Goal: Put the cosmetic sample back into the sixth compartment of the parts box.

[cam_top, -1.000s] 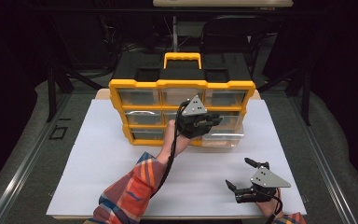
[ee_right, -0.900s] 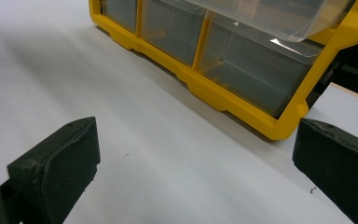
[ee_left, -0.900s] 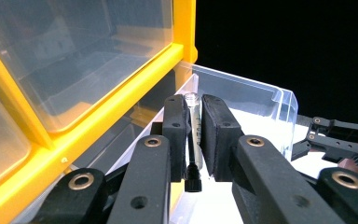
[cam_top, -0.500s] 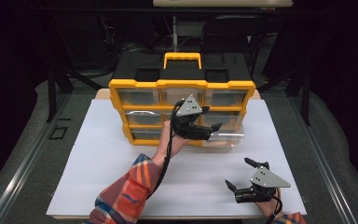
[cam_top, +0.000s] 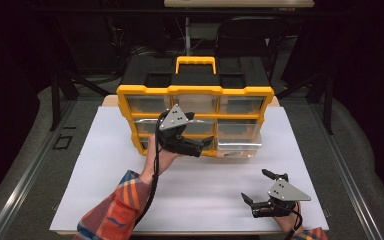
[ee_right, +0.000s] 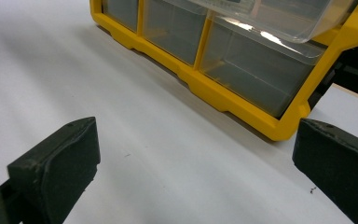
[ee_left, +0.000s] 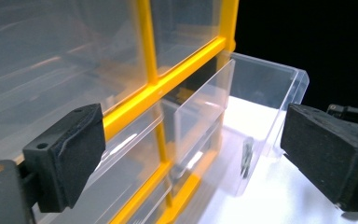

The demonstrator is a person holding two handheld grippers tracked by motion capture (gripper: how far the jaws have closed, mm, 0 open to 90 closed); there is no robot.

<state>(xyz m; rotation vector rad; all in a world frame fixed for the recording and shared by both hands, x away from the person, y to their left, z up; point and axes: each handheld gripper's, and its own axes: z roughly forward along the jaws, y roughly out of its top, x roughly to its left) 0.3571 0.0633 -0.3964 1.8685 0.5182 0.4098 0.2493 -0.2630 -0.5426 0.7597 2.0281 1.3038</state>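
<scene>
Yellow organizer (cam_top: 195, 92) with clear drawers stands upright at the far middle of the white tabletop (cam_top: 95, 175), its handle on top. One clear drawer (cam_top: 239, 146) in the bottom row, on the right side, is pulled partway out toward me; in my left gripper view it juts from the frame with a small dark item (ee_left: 247, 156) lying inside it (too small for me to tell what it is).

My left gripper (cam_top: 206, 145) is held close in front of the organizer's lower middle, pointing toward that open drawer, and its fingers (ee_left: 67, 156) are spread wide with nothing between them. I cannot tell whether they touch the frame.

My right gripper (cam_top: 256, 189) sits low over the near right of the tabletop, well apart from the organizer. Its fingers (ee_right: 56, 170) are also spread wide and empty, aimed across the bare white surface at the organizer's bottom corner.
</scene>
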